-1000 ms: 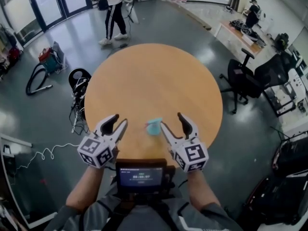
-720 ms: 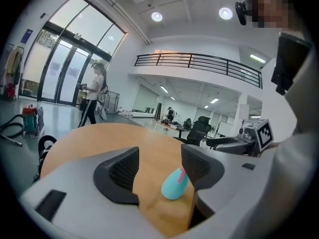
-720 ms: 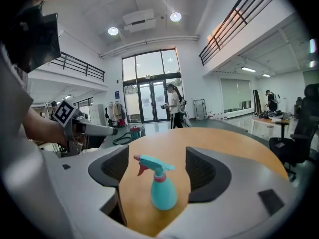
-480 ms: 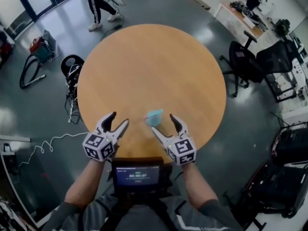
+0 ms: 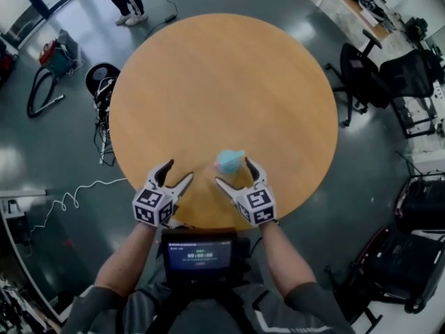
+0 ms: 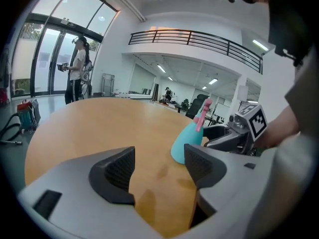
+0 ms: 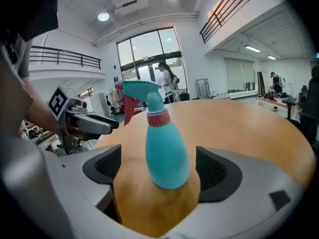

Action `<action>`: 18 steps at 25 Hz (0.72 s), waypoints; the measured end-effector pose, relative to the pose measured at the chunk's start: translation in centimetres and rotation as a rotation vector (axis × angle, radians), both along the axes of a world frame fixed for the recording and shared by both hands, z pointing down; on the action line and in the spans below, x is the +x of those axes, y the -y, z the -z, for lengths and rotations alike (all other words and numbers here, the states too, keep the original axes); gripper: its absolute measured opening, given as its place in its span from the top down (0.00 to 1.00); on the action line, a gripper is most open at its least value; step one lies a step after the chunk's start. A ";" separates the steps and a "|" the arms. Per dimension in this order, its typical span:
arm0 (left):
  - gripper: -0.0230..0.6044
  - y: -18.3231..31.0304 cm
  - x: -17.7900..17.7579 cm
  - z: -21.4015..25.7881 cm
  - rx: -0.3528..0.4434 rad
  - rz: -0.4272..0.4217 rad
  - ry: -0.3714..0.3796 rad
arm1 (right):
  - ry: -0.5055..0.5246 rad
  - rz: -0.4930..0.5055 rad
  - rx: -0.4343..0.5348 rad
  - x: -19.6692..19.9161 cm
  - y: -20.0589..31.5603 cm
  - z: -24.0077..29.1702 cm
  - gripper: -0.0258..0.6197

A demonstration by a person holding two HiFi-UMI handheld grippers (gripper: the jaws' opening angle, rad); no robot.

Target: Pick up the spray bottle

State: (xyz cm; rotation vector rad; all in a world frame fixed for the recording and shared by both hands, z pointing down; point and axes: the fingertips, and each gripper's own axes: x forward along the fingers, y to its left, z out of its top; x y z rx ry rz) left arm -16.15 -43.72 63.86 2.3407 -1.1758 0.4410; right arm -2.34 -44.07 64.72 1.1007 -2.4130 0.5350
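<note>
The spray bottle (image 5: 229,161) stands upright on the round tabletop (image 5: 222,75), near the edge closest to the person. It is blue-green with a pink ring at the neck and a red trigger.

The right claw (image 5: 233,172) is low over the tabletop, right at the bottle. In the right gripper view, the fat bottom part of the bottle sits between the two sides of this claw. The claw is wide and opening more. There is a gap on each side, so the pads do not touch the bottle.

The left claw (image 5: 178,171) is low too, just beside the right one. It is wide and opening, with nothing inside it but bare tabletop. The bottle shows past its right side.

I think this is the reaching step, close to its end. The bottle is not picked up yet; it rests on the tabletop.

Next, I think the right claw should slide forward a little so the pads line up with the fat part, then squeeze shut. The bottle is round and gets thin toward the top, so a low grip looks safest. A bump could tip it, so go slow, then lift straight up.
</note>
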 end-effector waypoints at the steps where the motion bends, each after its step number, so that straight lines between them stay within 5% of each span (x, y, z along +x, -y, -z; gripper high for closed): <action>1: 0.49 0.0 0.0 -0.5 -0.007 -0.003 0.007 | -0.007 -0.002 -0.001 -0.1 0.1 -0.6 0.24; 18: 0.49 3.2 -0.1 -4.2 -0.064 -0.010 0.042 | -0.057 -0.033 0.025 -1.9 3.2 -4.1 0.24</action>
